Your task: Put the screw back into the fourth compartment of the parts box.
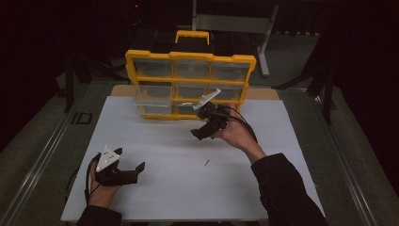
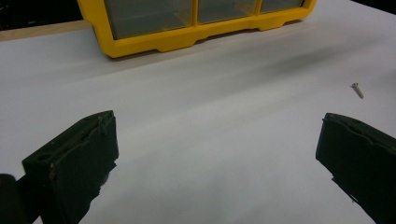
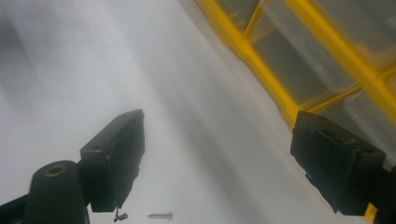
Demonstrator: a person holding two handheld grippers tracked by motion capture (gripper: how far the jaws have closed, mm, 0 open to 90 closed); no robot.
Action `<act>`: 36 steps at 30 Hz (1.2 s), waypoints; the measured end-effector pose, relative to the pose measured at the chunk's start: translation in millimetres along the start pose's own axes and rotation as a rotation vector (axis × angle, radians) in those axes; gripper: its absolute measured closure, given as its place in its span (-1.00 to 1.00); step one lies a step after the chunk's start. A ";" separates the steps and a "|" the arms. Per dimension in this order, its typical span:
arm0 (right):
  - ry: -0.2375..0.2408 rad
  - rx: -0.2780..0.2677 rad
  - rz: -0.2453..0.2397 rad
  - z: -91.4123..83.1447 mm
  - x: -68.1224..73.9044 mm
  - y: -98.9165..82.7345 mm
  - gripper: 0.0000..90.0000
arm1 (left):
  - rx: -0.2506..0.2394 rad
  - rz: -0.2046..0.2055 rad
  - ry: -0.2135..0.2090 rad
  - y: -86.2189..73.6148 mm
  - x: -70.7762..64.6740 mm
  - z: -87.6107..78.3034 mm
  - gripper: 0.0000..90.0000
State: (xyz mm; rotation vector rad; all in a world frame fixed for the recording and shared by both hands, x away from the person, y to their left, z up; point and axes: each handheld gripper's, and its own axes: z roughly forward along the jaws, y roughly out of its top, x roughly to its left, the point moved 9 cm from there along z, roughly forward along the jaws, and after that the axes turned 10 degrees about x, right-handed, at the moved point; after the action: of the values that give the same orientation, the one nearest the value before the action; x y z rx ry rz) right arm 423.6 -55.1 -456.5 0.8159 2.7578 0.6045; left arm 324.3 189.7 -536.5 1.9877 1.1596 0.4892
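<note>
Dark surroundings framed a white table (image 1: pixel 155 188) on which a yellow organizer case (image 1: pixel 190 57) with clear-lidded compartments stood at the far edge, its handle uppermost. On the bare sheet between the person's two hands lay a single small screw (image 1: pixel 206 163), well apart from the case; the left gripper view placed the same screw (image 2: pixel 357 90) at far right on the white surface, and the right gripper view caught it (image 3: pixel 160 215) low down, just beside the tip of one jaw. Judged from this layout, the work appeared to be at an early stage: the screw had not been grasped, nothing was lifted, and the picking up and whatever placing was intended still remained. The right gripper (image 1: pixel 201 132) was held above the table near the front of the case, angled down toward the sheet, its jaws spread wide with only empty surface between them; it was released and touched nothing that could be made out. The left gripper (image 1: pixel 136 170) rested low at the near left of the table, its jaws likewise standing wide apart over bare white surface, holding nothing. Both hands therefore carried empty tools.
</note>
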 end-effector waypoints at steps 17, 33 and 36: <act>0.027 0.048 0.049 29.8 17.8 -56.7 -0.58 | 0.007 0.008 0.005 -0.4 -1.2 1.1 -1.00; 0.090 0.153 0.108 70.4 42.6 -95.1 -0.28 | 0.010 0.011 0.004 -0.7 -1.5 1.5 -1.00; 0.111 0.187 0.129 80.5 45.6 -102.1 -0.15 | 0.011 0.011 0.003 -0.8 -1.5 1.8 -1.00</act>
State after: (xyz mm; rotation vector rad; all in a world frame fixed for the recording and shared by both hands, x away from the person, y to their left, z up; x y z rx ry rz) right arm 361.8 -81.4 -576.7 1.0371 2.9130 0.4300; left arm 324.2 187.9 -538.2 2.0039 1.1566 0.4930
